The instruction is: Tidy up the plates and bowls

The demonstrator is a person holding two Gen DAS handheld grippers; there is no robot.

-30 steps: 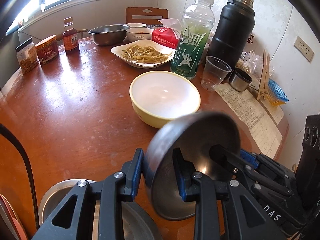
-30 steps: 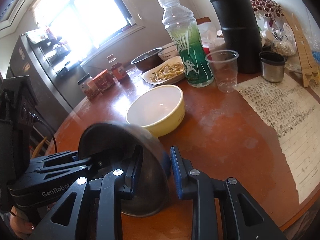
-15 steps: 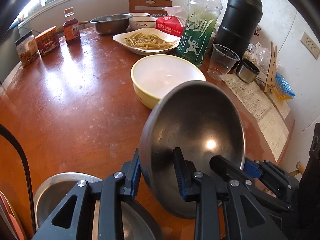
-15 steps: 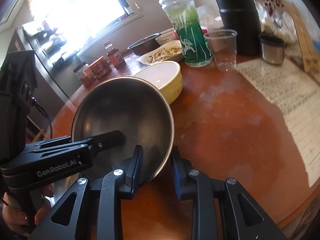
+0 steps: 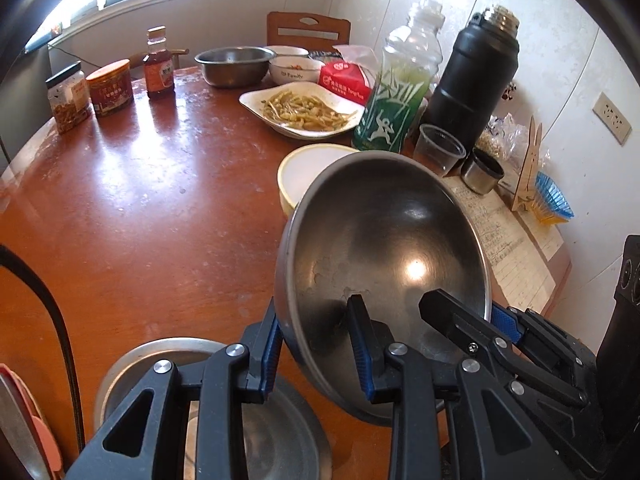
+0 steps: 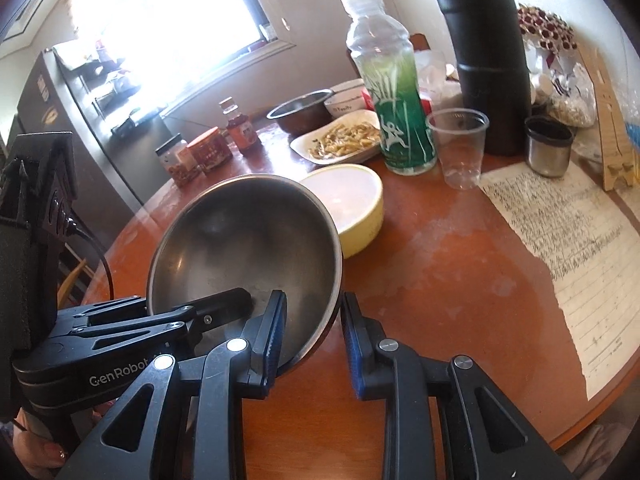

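Observation:
A steel bowl (image 5: 384, 248) is held tilted above the wooden table (image 5: 140, 216), its inside facing up. My left gripper (image 5: 316, 344) is shut on its near rim. My right gripper (image 6: 314, 328) is shut on its right rim, one finger inside and one outside the wall; the bowl also shows in the right wrist view (image 6: 244, 248). A yellow bowl with a white inside (image 5: 304, 172) stands on the table just behind the steel bowl and shows in the right wrist view too (image 6: 352, 204). A steel plate (image 5: 256, 424) lies under my left gripper.
At the back stand a white plate of food (image 5: 304, 112), a steel basin (image 5: 234, 64), a white bowl (image 5: 296, 70), jars (image 5: 110, 88), a green bottle (image 5: 400, 92), a black flask (image 5: 472, 76), a plastic cup (image 5: 440, 150), a small steel cup (image 5: 482, 170). A written paper (image 6: 572, 248) lies right.
The steel bowl was turned from mouth-down to mouth-up and lifted a little, both grippers keeping hold of its rim. It now hides part of the yellow bowl.

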